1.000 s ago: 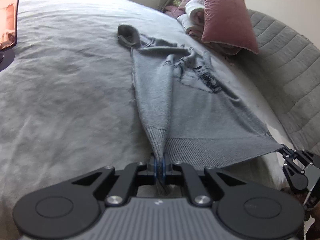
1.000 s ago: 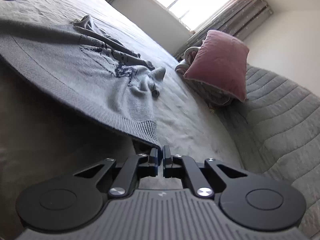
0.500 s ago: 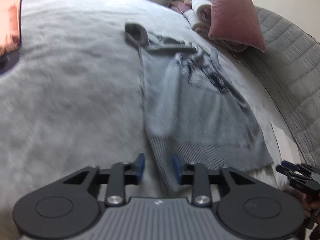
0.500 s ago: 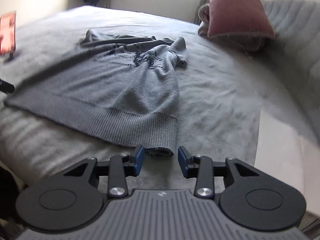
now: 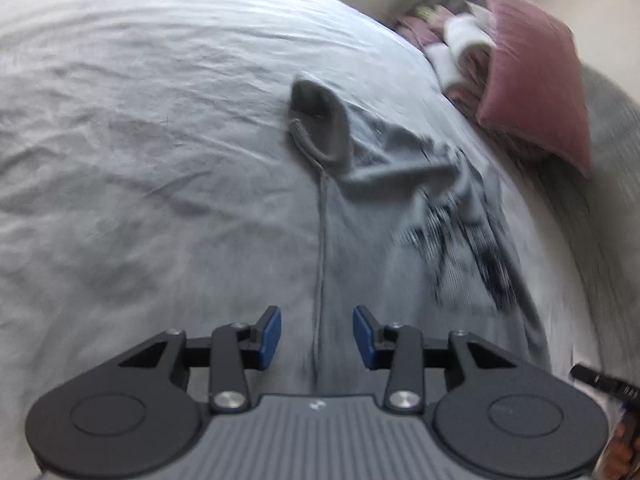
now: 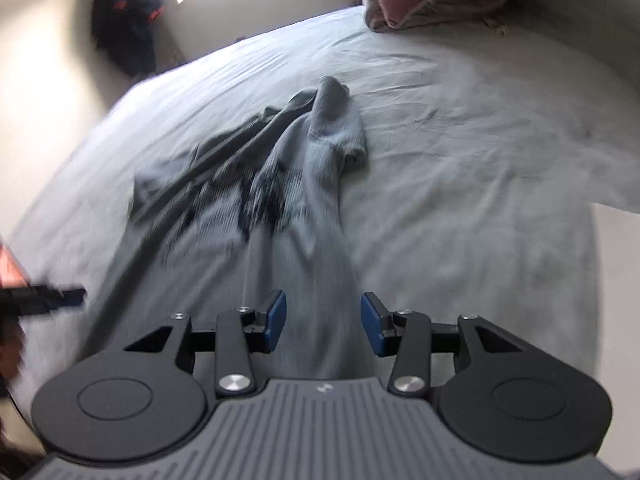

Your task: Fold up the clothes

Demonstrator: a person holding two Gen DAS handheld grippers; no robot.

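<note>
A grey knit sweater (image 5: pixel 360 248) with a dark print (image 5: pixel 460 248) lies spread on the bed, its body stretched flat toward me and its sleeves bunched at the far end. My left gripper (image 5: pixel 317 336) hovers over the sweater's left side seam. Its jaws are opening and nothing is pinched between the blue pads. My right gripper (image 6: pixel 323 322) hovers over the right side of the same sweater (image 6: pixel 296 208). Its jaws are opening too and grip nothing. A crumpled sleeve (image 6: pixel 336 120) lies ahead. Each view shows a black finger (image 5: pixel 596 380) of the other gripper at its edge.
The pale grey bed sheet (image 5: pixel 140 140) is wrinkled around the sweater. A pink pillow (image 5: pixel 532 80) and folded towels (image 5: pixel 456 48) sit at the head. A quilted grey headboard (image 5: pixel 608 200) runs along the right. The bed's edge (image 6: pixel 616 240) drops off at right; dark clothing (image 6: pixel 124 28) hangs by the window.
Both grippers let go of the sweater's bottom hem, which dropped flat on the bed, and opened. Both then moved forward over the sweater's body; the right view rolled upright.
</note>
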